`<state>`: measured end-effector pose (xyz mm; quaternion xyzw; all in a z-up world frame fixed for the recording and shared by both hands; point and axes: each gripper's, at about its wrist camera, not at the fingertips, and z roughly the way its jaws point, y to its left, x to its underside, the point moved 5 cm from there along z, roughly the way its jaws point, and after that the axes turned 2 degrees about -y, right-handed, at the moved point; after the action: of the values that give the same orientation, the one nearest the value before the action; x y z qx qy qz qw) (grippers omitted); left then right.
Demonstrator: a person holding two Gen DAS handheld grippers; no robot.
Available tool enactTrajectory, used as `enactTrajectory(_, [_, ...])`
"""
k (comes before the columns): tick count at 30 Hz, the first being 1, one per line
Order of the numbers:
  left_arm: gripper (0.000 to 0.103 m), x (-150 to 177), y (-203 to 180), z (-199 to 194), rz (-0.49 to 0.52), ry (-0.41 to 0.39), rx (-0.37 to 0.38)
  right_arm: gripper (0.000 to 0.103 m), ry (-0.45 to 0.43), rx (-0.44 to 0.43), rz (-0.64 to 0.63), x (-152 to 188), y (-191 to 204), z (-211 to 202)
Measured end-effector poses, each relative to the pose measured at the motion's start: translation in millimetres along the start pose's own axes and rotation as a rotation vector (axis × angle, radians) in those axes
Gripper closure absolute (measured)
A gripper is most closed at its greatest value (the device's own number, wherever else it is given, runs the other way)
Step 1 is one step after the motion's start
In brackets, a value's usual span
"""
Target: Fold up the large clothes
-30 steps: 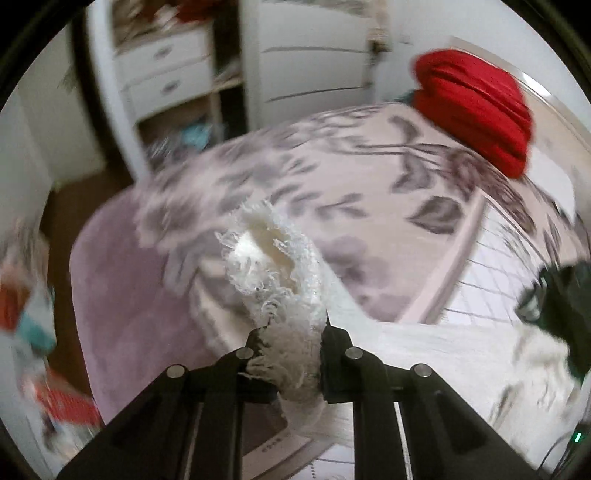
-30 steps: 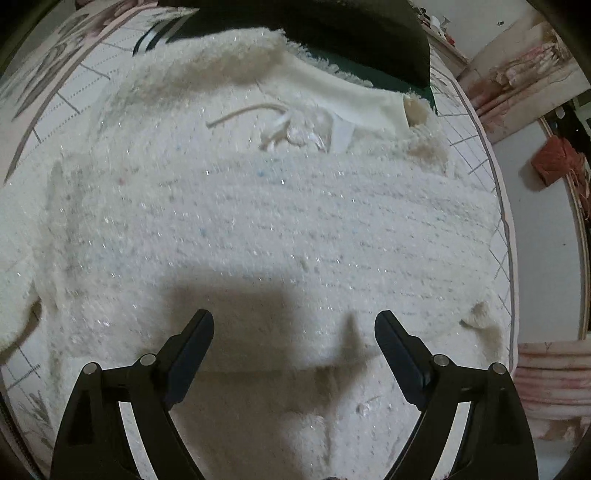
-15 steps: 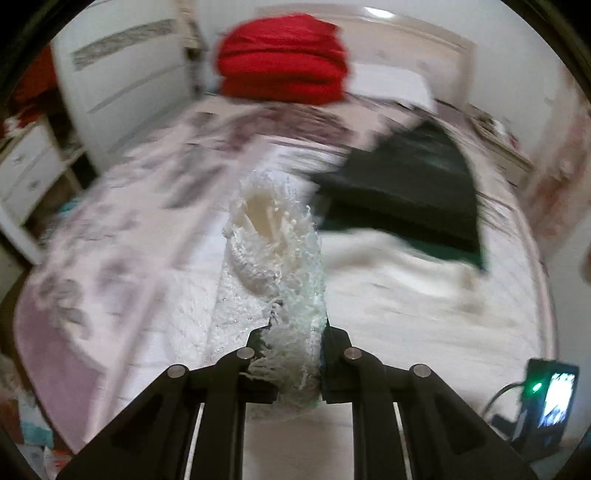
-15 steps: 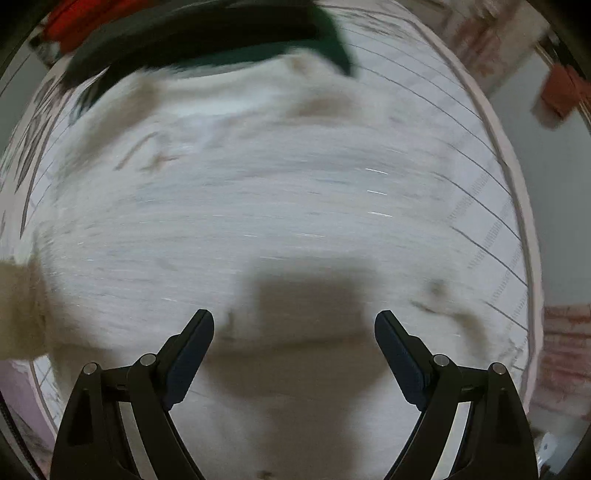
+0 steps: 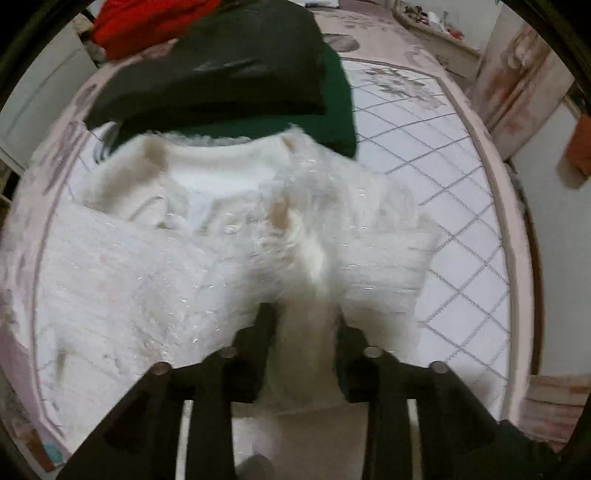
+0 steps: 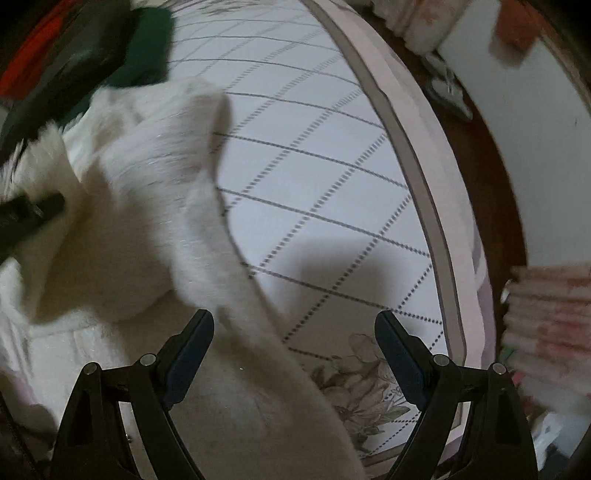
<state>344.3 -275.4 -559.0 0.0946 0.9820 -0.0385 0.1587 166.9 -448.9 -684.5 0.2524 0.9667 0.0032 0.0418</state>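
Note:
A fuzzy white sweater (image 5: 155, 266) lies spread on the bed, its neckline toward the far side. My left gripper (image 5: 304, 317) is shut on a sleeve of the sweater (image 5: 314, 258) and holds it over the body of the garment. In the right wrist view the sweater (image 6: 147, 192) fills the left half, with its edge running down between my fingers. My right gripper (image 6: 293, 332) is open and empty, above the sweater's right edge and the bedspread. The left gripper's tip (image 6: 33, 210) shows at the far left.
The white quilted bedspread (image 5: 458, 236) with a pink border (image 6: 417, 155) lies under the sweater. Folded black (image 5: 221, 66) and dark green (image 5: 338, 107) clothes sit just beyond the neckline. A red pile (image 5: 147, 22) lies farther back. The bed's right edge, floor and wall are at the right.
My left gripper swung the held sleeve from the bed's left side across onto the sweater. My right gripper moved right, from over the sweater's middle to its right edge.

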Motion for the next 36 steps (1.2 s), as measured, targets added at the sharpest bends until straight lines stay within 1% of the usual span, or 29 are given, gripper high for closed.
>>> enactTrajectory(2, [0.061, -2.6, -1.1, -15.6, -0.013, -0.038, 0.053, 0.013, 0.01, -0.044, 0.046, 2.3, -14.6, -7.8])
enactTrajectory(3, [0.05, -1.3, -0.8, -22.3, -0.019, -0.05, 0.072, 0.013, 0.01, -0.081, 0.083, 1.0, -22.3, -11.2])
enactTrajectory(4, [0.035, -2.1, 3.3, -30.7, -0.032, -0.064, 0.089, 0.013, 0.01, -0.104, 0.103, -1.2, -26.0, -12.8])
enactTrajectory(5, [0.031, -2.7, 9.9, -38.9, -0.048, -0.075, 0.105, 0.013, 0.011, -0.132, 0.124, -1.9, -28.9, -15.7])
enactTrajectory(7, [0.03, -0.4, 24.9, -50.1, -0.07, -0.089, 0.107, 0.013, 0.009, -0.222, 0.165, -4.7, -29.6, -22.8])
enactTrajectory(10, [0.028, 9.5, 71.5, -62.1, -0.108, -0.086, 0.041, 0.013, 0.003, -0.336, 0.177, -3.9, -11.7, -35.8])
enactTrajectory(12, [0.028, 21.2, 115.4, -63.9, -0.146, -0.075, -0.051, 0.013, -0.002, -0.403, 0.173, -8.3, 7.3, -38.5])
enactTrajectory(16, [0.028, 44.2, 199.9, -56.4, -0.224, -0.033, -0.226, 0.013, 0.015, -0.522, 0.169, -24.1, 59.3, -26.6])
enactTrajectory(17, [0.028, 48.5, 213.0, -53.1, -0.238, -0.021, -0.247, 0.013, 0.018, -0.547, 0.159, -28.1, 72.9, -21.8])
enactTrajectory(18, [0.028, 53.0, 231.0, -49.8, -0.264, -0.013, -0.268, 0.013, 0.04, -0.57, 0.129, -33.3, 93.8, -11.2])
enactTrajectory(20, [0.028, 57.9, 258.7, -44.8, -0.312, -0.007, -0.294, 0.013, 0.087, -0.568, 0.099, -39.4, 119.9, 10.6])
enactTrajectory(21, [0.028, 57.4, 265.6, -41.1, -0.321, -0.006, -0.299, 0.016, 0.117, -0.575, 0.079, -41.2, 133.6, 21.4])
enactTrajectory(22, [0.028, 57.5, 271.9, -38.9, -0.326, -0.006, -0.306, 0.043, 0.133, -0.57, 0.064, -42.0, 141.5, 27.0])
enactTrajectory(23, [0.028, 56.1, 278.5, -37.4, -0.329, -0.005, -0.313, 0.067, 0.146, -0.559, 0.039, -42.7, 151.3, 31.1])
enactTrajectory(24, [0.028, 53.2, 282.6, -36.1, -0.331, -0.008, -0.309, 0.096, 0.146, -0.538, 0.023, -43.3, 156.0, 31.1])
enactTrajectory(25, [0.028, 51.1, 284.3, -35.9, -0.329, -0.01, -0.302, 0.097, 0.098, -0.481, 0.013, -45.6, 156.6, 24.4])
enactTrajectory(26, [0.028, 47.5, 284.9, -35.0, -0.322, -0.012, -0.297, 0.097, 0.05, -0.453, 0.013, -47.7, 155.7, 14.8])
enactTrajectory(27, [0.028, 42.6, 285.4, -35.0, -0.314, -0.017, -0.29, 0.097, 0.007, -0.444, 0.011, -49.8, 155.1, 2.4])
enactTrajectory(28, [0.028, 37.7, 285.3, -35.1, -0.307, -0.021, -0.284, 0.098, -0.032, -0.404, 0.011, -52.3, 151.9, -10.4])
enactTrajectory(30, [0.028, 27.2, 284.1, -27.0, -0.289, -0.02, -0.279, 0.098, -0.076, -0.348, 0.037, -57.6, 142.5, -21.6])
enactTrajectory(31, [0.028, 23.6, 284.4, -20.8, -0.281, -0.016, -0.282, 0.097, -0.076, -0.3, 0.046, -60.8, 136.2, -18.6])
enactTrajectory(32, [0.028, 20.9, 285.6, -8.7, -0.263, -0.006, -0.305, 0.097, -0.069, -0.262, 0.053, -62.7, 132.0, -12.0])
enactTrajectory(33, [0.026, 19.9, 288.2, 2.4, -0.25, 0.007, -0.317, 0.097, -0.036, -0.236, 0.065, -64.3, 130.0, 2.8])
enactTrajectory(34, [0.018, 21.1, 288.9, 16.7, -0.231, 0.031, -0.32, 0.097, -0.004, -0.232, 0.069, -65.6, 130.5, 14.7])
enactTrajectory(35, [0.013, 26.2, 289.8, 41.4, -0.196, 0.095, -0.326, 0.097, 0.035, -0.218, 0.065, -65.3, 133.0, 27.3])
enactTrajectory(36, [0.012, 30.4, 290.0, 54.6, -0.182, 0.131, -0.315, 0.096, 0.064, -0.193, 0.059, -64.6, 135.1, 36.7])
